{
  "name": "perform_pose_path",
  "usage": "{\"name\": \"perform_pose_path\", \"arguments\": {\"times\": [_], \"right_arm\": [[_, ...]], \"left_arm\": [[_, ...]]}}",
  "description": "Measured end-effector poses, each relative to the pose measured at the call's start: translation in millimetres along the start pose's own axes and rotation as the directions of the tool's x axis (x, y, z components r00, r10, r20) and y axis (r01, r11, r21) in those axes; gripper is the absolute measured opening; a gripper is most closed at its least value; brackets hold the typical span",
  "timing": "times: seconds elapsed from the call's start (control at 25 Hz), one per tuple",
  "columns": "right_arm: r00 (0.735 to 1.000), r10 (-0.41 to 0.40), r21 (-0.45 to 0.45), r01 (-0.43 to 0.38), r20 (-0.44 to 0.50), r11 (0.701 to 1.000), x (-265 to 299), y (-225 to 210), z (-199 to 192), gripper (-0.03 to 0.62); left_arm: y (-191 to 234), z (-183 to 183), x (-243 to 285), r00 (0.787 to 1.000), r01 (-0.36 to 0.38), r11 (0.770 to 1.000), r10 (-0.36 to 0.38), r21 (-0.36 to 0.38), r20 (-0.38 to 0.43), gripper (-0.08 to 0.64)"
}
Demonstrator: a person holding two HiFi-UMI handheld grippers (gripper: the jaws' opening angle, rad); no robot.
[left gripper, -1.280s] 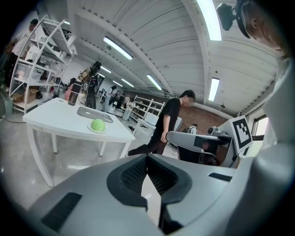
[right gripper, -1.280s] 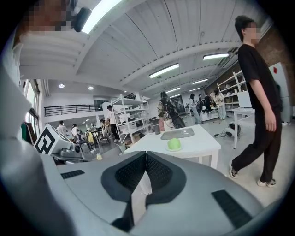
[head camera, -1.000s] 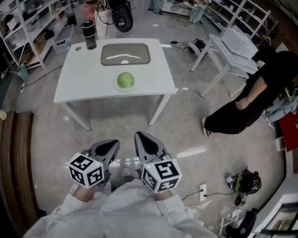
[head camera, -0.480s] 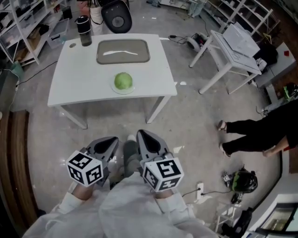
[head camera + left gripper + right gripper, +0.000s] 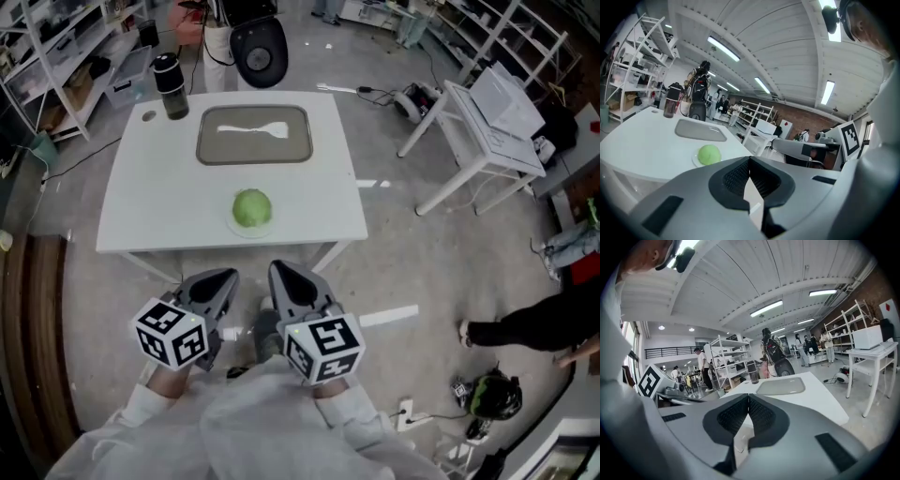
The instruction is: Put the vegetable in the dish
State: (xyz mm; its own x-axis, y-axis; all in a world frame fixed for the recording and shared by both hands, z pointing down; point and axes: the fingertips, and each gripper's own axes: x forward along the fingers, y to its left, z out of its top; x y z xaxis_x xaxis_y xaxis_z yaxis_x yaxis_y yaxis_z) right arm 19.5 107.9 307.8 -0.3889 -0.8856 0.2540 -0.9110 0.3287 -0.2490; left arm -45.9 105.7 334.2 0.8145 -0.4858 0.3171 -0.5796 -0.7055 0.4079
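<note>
— As we look down from the head view, where does the vegetable (image 5: 251, 207) sit?
— Straight ahead of both pairs of jaws and well apart from them, on a small plate (image 5: 242, 230) near the table (image 5: 150, 206) edge closest to the tips. The grey dish (image 5: 253, 150) lies beyond it, farther from the jaws, with a white utensil (image 5: 255, 128) inside.
— And the left gripper (image 5: 210, 284) and right gripper (image 5: 289, 281)?
— We hold them side by side, short of the table.
— What does the left gripper view give us?
— Jaws pressed together on nothing. The vegetable shows just above and left of their tips, the grey dish behind it.
— The right gripper view?
— Jaws closed too, and empty. Only the grey dish shows past their tips; the vegetable is hidden there.
— How will it handle?
— We judge it a round leafy head, fairly light, firm yet bruisable, apt to roll. We should part the jaws wide and close gently across its widest middle.
</note>
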Motion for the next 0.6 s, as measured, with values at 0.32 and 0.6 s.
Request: {"name": "perform_pose_path", "arguments": {"times": [0.32, 0.6], "right_arm": [[0.999, 0.042, -0.031, -0.043, -0.022, 0.999, 74, -70, 50, 0.014], [0.994, 0.089, -0.038, -0.091, -0.061, 0.995, 125, -110, 62, 0.014]], "left_arm": [[47, 64, 76, 0.999, -0.046, 0.999, 0.046, -0.014, 0.027, 0.008], [86, 90, 114, 0.993, -0.106, 0.993, 0.109, -0.054, 0.056, 0.008]]}}
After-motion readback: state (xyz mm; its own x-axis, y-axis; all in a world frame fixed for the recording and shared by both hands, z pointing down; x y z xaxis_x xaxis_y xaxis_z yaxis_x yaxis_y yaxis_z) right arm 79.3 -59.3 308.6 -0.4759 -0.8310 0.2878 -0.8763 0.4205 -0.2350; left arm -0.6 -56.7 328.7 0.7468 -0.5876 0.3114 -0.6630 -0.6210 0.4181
